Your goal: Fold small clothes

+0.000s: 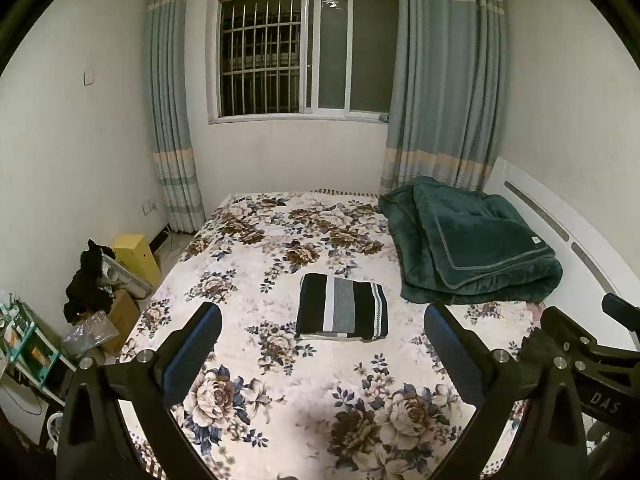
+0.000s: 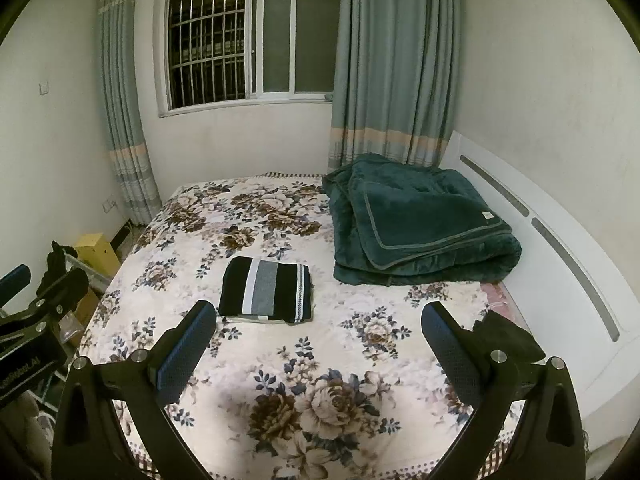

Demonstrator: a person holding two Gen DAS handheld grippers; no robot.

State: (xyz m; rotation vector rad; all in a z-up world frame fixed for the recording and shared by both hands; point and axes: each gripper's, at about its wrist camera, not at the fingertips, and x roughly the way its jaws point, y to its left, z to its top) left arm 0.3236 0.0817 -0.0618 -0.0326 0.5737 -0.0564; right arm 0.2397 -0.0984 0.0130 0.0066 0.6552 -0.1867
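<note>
A small striped garment (image 1: 342, 307), black, white and grey, lies folded into a neat rectangle in the middle of the floral bedspread (image 1: 280, 392); it also shows in the right wrist view (image 2: 267, 290). My left gripper (image 1: 322, 316) is open and empty, held above the bed just short of the garment. My right gripper (image 2: 319, 313) is open and empty, to the right of the left one, with the garment ahead and to its left. A dark piece of cloth (image 2: 508, 338) lies on the bed beside the right gripper's right finger.
A folded dark green blanket (image 1: 472, 246) sits at the far right of the bed against the white headboard (image 2: 560, 248). Left of the bed stand a yellow box (image 1: 136, 254), cardboard boxes and dark clothes (image 1: 86, 284). Window and curtains are behind.
</note>
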